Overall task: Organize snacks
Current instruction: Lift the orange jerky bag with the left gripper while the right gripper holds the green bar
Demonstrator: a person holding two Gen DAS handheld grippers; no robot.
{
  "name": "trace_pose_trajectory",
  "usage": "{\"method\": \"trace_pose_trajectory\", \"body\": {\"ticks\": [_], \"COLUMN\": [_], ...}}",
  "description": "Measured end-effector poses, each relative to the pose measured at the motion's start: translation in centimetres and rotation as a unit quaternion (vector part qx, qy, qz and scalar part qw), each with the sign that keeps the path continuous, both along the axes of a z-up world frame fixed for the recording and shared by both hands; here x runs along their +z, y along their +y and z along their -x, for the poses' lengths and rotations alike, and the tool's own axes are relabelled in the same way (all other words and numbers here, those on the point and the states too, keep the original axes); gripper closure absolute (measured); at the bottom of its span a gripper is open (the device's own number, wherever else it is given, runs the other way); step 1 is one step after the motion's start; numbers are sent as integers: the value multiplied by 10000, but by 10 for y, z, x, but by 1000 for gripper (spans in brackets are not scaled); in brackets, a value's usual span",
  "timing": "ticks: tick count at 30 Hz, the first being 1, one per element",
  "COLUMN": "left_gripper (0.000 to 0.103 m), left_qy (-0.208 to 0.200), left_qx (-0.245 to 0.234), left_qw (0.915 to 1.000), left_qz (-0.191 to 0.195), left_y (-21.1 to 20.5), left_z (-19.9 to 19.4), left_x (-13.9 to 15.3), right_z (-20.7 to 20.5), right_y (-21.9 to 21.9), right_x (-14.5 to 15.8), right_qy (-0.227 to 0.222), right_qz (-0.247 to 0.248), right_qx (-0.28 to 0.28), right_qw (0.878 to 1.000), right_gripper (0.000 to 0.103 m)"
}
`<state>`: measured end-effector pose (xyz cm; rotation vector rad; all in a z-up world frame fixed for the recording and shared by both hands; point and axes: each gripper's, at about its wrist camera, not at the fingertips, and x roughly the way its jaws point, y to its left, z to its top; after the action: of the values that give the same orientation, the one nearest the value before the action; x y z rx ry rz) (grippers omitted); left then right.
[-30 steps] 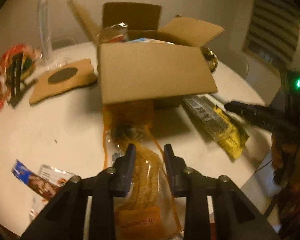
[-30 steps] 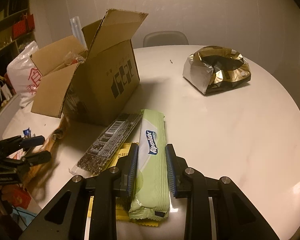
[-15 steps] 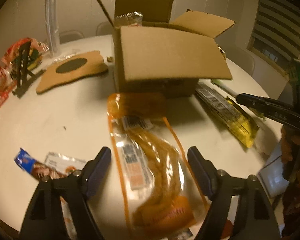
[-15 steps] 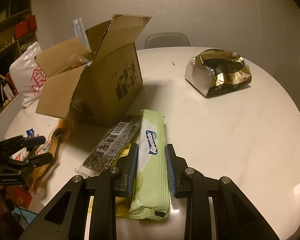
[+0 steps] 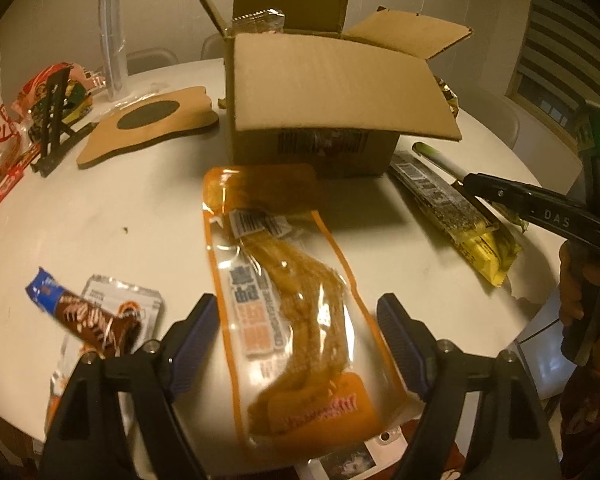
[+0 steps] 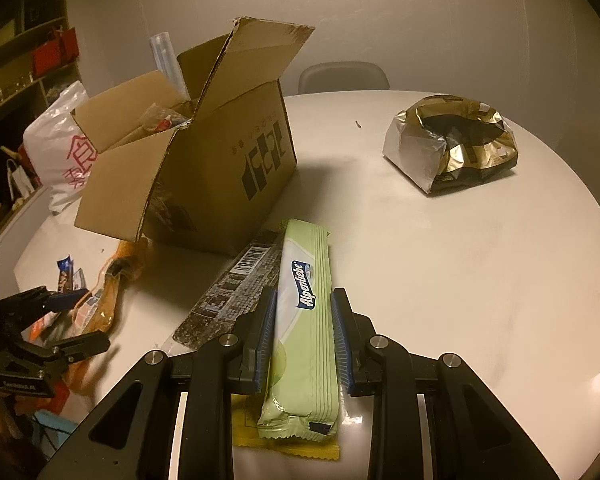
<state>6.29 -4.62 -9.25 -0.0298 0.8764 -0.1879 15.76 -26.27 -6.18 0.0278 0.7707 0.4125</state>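
Two views, left wrist first. Left claw [image 5: 298, 328] spread wide, hanging just above the long orange-edged clear plastic pouch of dried snack strips [image 5: 284, 292], gripping nothing. Pouch flat on the round white table [image 5: 100, 220], long axis running away from the claw toward the open brown cardboard box [image 5: 312, 120], far end near the box's front wall under the drooping flap. Pouch between both fingers, so the left hand nearest by far; closing across its short width likely the next call. Beside it on the left, a small blue-and-brown chocolate bar wrapper [image 5: 80, 312]; off to the right, a flat dark speckled snack pack [image 5: 440, 196] over a yellow packet [image 5: 488, 252].

Right wrist view next. Right claw [image 6: 304, 336] nearly pressed together around the pale green Alpenliebe candy stick pack [image 6: 306, 320], pads touching or just shy of its sides; cannot tell for certain, though a pinch looks likely. Pack's long axis straight ahead along the fingers, pointing toward the box's near corner. Well apart on the right, a crumpled gold-and-silver foil bag [image 6: 452, 144].
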Motion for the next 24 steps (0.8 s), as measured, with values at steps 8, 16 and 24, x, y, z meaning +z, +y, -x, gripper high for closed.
{"method": "trace_pose_trajectory", "body": {"ticks": [8,16,24], "left_gripper": [26,46,48], "left_qy": [-141,-345,-340], "left_qx": [187,218,-49], "left_qw": [9994,9989,9994], "left_qz": [-260,-233,-32], "left_y": [-7,-4,1], "left_z": [4,4,6], "left_x": [-4,0,5], "right_z": [-3,-1,4], "right_y": [0,0,-7], "right_x": [-2,-2,2], "right_qy": [29,6,-37], "right_qz": [1,-40,-63], "right_qx": [4,-6,-81], "right_qw": [10000,10000,9999], "right_gripper": [80,80,80]}}
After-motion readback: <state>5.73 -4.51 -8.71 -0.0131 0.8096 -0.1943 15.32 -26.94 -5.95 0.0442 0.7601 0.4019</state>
